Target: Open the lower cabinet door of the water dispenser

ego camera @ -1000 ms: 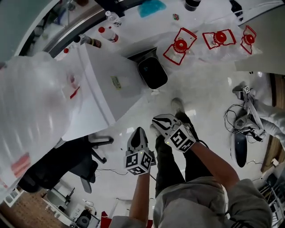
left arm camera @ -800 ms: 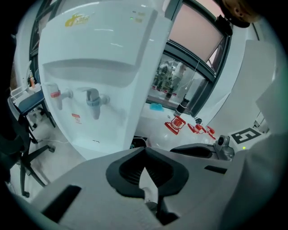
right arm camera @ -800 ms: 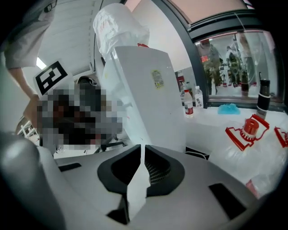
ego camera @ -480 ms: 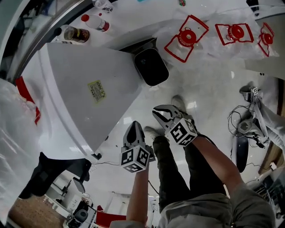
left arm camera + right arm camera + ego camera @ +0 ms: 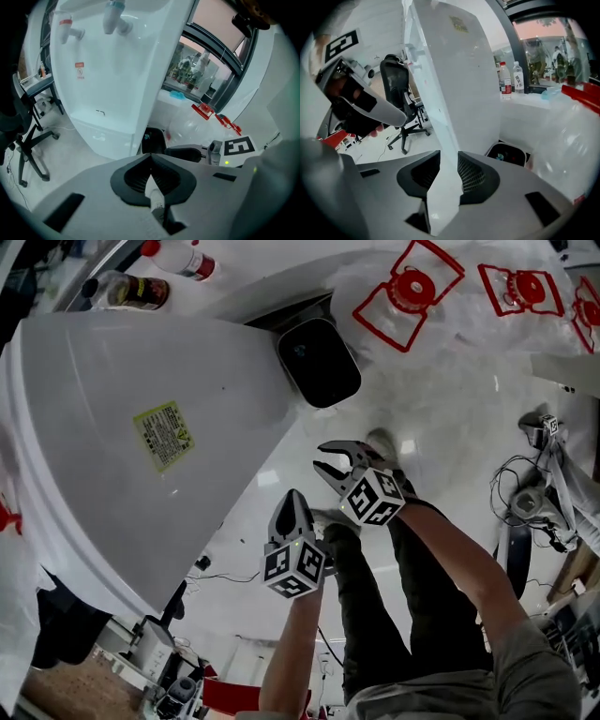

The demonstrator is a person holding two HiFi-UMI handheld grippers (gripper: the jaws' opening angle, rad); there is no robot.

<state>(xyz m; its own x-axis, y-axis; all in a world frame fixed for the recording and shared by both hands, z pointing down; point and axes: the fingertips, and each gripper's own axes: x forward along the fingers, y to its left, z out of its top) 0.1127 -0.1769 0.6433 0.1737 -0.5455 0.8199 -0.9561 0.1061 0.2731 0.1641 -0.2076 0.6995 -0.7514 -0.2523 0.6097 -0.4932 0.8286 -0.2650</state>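
The white water dispenser [image 5: 141,427] fills the left of the head view. In the left gripper view its taps are at the top and its lower cabinet door [image 5: 101,136] looks closed. My left gripper [image 5: 293,501] hangs shut in the air to the right of the dispenser, touching nothing, its pads together [image 5: 151,164]. My right gripper [image 5: 321,456] is beside it, nearer the dispenser's side. Its jaws [image 5: 445,173] are opening with nothing between them; only the dispenser's side edge [image 5: 440,117] shows through the gap.
A black waste bin [image 5: 319,360] stands against the dispenser's side. Clear bags with red markings [image 5: 408,287] lie beyond it. Bottles [image 5: 178,257] stand on the sill. A black office chair [image 5: 23,140] is left of the dispenser. Cables and a device [image 5: 525,502] lie on the floor at right.
Both grippers have sunk and the dispenser now looms larger in the head view. The right gripper's jaws, shut before, now stand apart. The left gripper stays shut.
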